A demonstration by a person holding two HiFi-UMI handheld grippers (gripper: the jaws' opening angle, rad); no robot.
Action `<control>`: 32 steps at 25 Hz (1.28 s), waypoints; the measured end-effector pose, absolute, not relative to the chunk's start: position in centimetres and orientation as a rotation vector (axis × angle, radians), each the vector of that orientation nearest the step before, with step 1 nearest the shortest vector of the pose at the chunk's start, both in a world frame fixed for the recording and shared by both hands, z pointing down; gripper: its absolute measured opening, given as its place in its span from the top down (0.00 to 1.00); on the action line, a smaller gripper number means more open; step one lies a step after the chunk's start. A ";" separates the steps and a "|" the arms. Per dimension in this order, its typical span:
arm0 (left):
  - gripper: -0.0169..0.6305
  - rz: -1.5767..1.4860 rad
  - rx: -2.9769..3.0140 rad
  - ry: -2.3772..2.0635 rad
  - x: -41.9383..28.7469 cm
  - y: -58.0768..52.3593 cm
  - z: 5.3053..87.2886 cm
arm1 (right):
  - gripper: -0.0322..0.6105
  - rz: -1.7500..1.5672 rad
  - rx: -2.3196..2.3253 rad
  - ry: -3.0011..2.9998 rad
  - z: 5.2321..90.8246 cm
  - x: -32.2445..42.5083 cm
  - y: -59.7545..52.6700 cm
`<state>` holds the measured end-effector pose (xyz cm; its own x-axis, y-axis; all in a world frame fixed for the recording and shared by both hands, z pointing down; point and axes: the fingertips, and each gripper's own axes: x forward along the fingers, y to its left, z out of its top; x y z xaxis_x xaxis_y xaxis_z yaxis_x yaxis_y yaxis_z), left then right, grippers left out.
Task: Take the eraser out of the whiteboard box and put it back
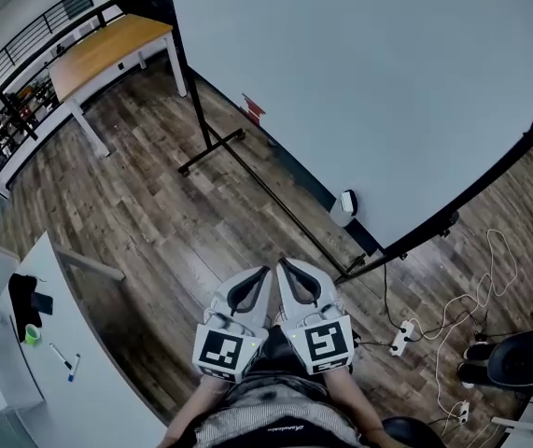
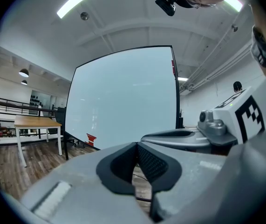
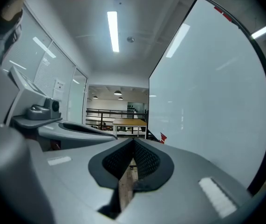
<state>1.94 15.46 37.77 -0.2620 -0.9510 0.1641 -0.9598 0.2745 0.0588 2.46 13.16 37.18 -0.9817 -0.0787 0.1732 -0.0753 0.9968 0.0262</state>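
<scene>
On the wood-plank floor (image 1: 154,213): whiteboard (image 1: 369,82), wooden table (image 1: 107,49); your left gripper (image 1: 265,272) and right gripper (image 1: 283,263) both closed, empty.

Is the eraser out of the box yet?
Not yet. Nothing looks done: the left gripper and right gripper are both shut and empty, short of the whiteboard. No eraser shows; a small white thing at the board's foot may be the box. Taking it out and putting it back are both left.

whiteboard (image 1: 369,91) ahead, table (image 1: 107,49) to its left
</scene>
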 end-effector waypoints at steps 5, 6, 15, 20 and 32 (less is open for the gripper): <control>0.97 0.101 1.836 -2.360 0.3 12.1 37.8 | 0.95 -0.027 0.139 -2.974 37.0 0.7 9.7; 0.97 0.104 1.843 -2.359 -0.1 11.5 37.8 | 0.95 -0.030 0.147 -2.979 36.9 0.3 9.0; 0.97 0.058 1.854 -2.322 -2.6 7.2 37.8 | 0.95 -0.050 0.220 -2.963 37.4 -0.5 3.9; 0.97 0.066 1.992 -2.225 -3.7 4.6 37.8 | 0.95 -0.041 0.359 -2.961 37.1 -0.6 1.4; 0.97 0.105 2.409 -1.812 -3.8 -3.3 37.3 | 0.95 0.007 0.854 -2.864 37.3 -2.1 -4.5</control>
<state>-3.81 -3.25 37.33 0.2785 -0.9515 0.1304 -0.9602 -0.2731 0.0583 -2.11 -4.53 37.34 -0.8259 -0.5441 0.1475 -0.5448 0.8376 0.0391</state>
